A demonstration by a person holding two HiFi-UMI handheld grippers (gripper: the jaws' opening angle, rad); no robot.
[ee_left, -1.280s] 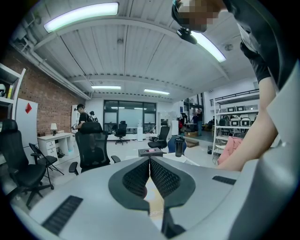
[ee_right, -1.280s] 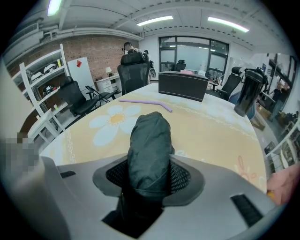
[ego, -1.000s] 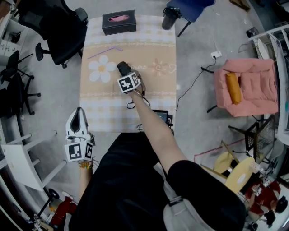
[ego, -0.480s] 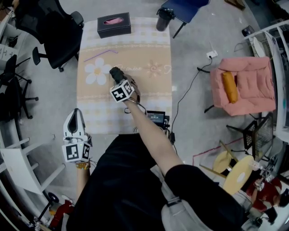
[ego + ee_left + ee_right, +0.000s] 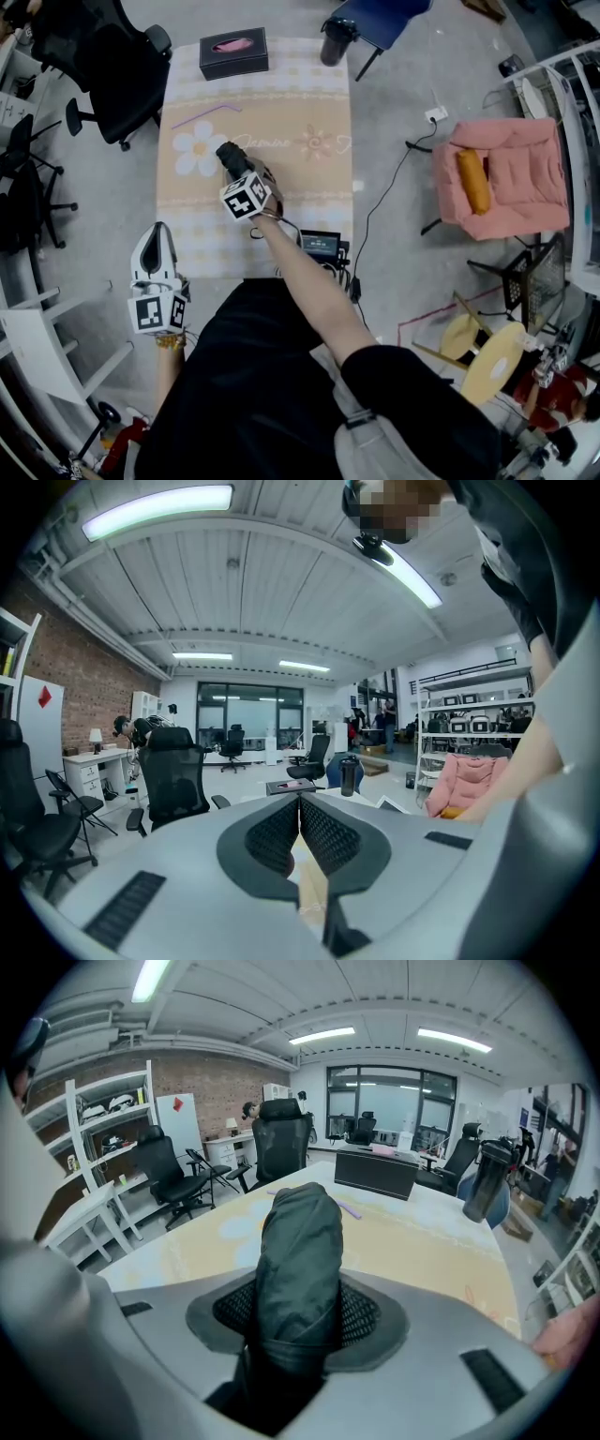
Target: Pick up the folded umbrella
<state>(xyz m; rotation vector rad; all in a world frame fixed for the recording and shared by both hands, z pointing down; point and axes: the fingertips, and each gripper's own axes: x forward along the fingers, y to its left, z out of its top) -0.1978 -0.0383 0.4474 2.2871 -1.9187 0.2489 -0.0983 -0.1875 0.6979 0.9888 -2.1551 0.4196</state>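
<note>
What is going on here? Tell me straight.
A person works with a hand-held gripper in each hand. The right hand-held gripper is clamped on the dark folded fabric umbrella and holds it over the table with the beige flower-print cloth. The left hand-held gripper hangs beside the table's near left corner, jaws together with nothing between them.

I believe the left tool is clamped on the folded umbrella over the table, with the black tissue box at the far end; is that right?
Not quite: the right tool is the one clamped on the folded umbrella over the table, as the right gripper view shows. The black tissue box is at the far end.
</note>
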